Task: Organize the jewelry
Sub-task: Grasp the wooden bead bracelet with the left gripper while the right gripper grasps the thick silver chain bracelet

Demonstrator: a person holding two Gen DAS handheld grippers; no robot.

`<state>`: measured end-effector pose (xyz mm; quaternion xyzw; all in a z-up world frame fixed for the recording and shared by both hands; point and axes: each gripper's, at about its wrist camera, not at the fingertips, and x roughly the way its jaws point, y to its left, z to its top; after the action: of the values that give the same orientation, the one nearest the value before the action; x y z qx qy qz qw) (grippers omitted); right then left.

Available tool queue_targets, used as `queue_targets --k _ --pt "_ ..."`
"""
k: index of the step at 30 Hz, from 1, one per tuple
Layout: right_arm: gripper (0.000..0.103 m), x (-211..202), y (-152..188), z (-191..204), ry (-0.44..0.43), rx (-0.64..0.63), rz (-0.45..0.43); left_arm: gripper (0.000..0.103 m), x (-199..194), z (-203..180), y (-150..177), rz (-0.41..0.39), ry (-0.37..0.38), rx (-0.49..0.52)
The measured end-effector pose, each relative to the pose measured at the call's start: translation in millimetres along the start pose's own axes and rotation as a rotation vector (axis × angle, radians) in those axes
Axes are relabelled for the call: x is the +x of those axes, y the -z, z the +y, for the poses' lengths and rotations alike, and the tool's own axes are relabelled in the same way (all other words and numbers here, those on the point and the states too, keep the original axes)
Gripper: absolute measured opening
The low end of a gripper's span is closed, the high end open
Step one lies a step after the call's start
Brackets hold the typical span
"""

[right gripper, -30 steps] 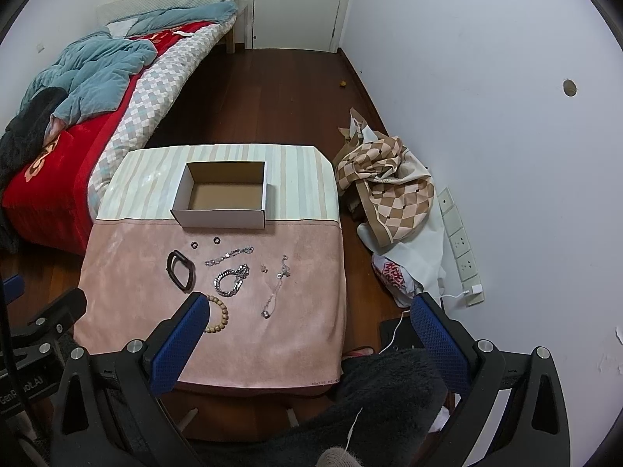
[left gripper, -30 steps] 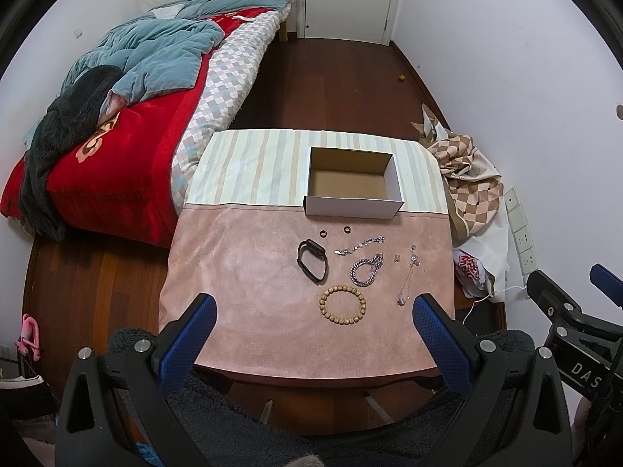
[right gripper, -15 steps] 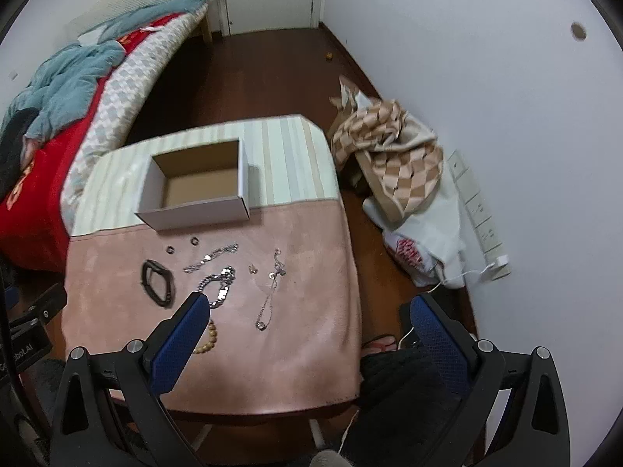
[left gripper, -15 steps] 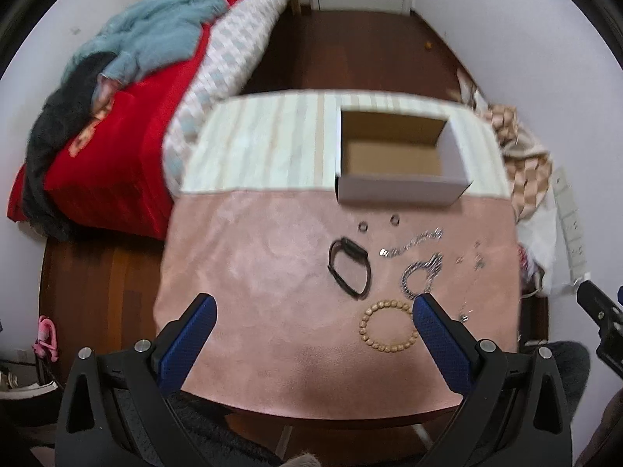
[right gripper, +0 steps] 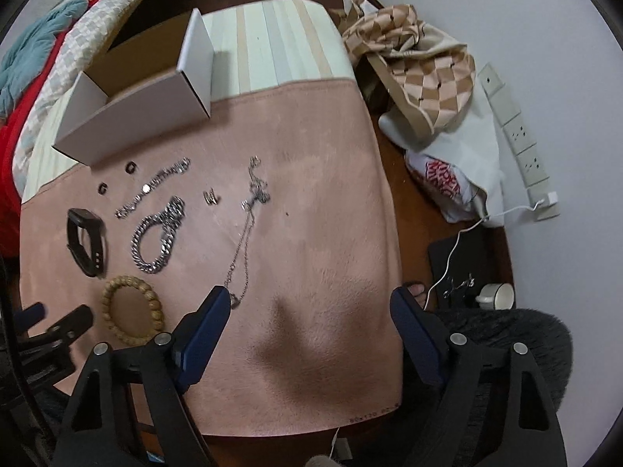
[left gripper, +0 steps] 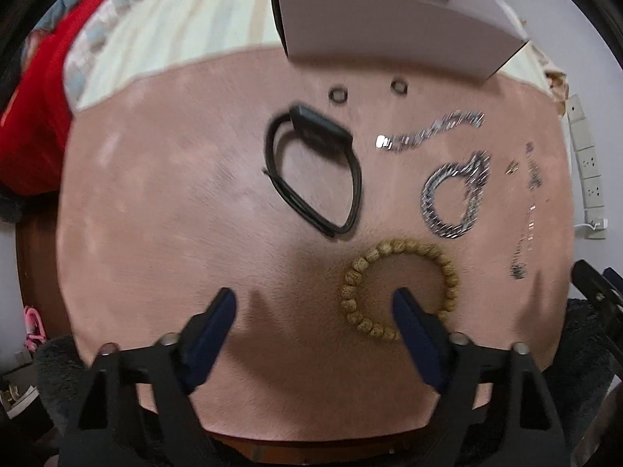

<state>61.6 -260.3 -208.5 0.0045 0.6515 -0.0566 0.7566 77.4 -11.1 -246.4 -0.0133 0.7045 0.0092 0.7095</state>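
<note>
Both grippers point down over the pink cloth (left gripper: 155, 194), nothing picked yet. Left gripper (left gripper: 313, 309): jaws closing with only bare cloth between them; its right finger (left gripper: 412, 323) sits inside the loop of the wooden bead bracelet (left gripper: 401, 286), the left finger out on cloth. To grab it properly, shift so one strand of beads lies between the pads, then close, otherwise it pinches fabric. Right gripper (right gripper: 307, 311): jaws closing too, also empty; the thin silver necklace (right gripper: 243, 241) ends just beside its left finger (right gripper: 202, 330), so it needs to slide left onto the chain. The black watch band (left gripper: 311, 171), chunky chain bracelet (left gripper: 453, 198), flat link bracelet (left gripper: 432, 132) and two rings (left gripper: 398, 86) lie untouched between grippers and the open white box (left gripper: 389, 27), which looks like the drop target. Lift slowly, since chains can snag on the nap.
</note>
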Motion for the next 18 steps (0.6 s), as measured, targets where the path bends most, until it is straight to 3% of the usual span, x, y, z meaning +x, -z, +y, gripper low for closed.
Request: queue_targets --k 2,4,5,7,8,10,18 --pt "0.085 2 2 0 -0.002 0.001 0.007 0.062 12 -2 -1 0.018 0.014 -0.003" --pt "0.085 3 5 0 -0.004 -0.002 0.007 0.058 13 -6 -2 -0.010 0.018 0.011" --pt "0.085 3 5 1 -0.004 -0.003 0.010 0.051 12 -9 -2 -0.026 0.023 0.023" --pt "0.085 3 5 2 -0.010 -0.003 0.011 0.027 8 -13 -3 -0.063 0.017 0.049" --pt "0.085 3 5 2 -0.013 -0.004 0.011 0.006 7 -13 -3 -0.073 0.044 0.052" --pt "0.085 3 3 4 -0.025 -0.007 0.009 0.007 5 -9 -5 -0.071 0.067 0.037" --pt "0.068 6 -15 35 -0.150 -0.016 -0.017 0.007 -10 33 3 -0.127 0.014 -0.021"
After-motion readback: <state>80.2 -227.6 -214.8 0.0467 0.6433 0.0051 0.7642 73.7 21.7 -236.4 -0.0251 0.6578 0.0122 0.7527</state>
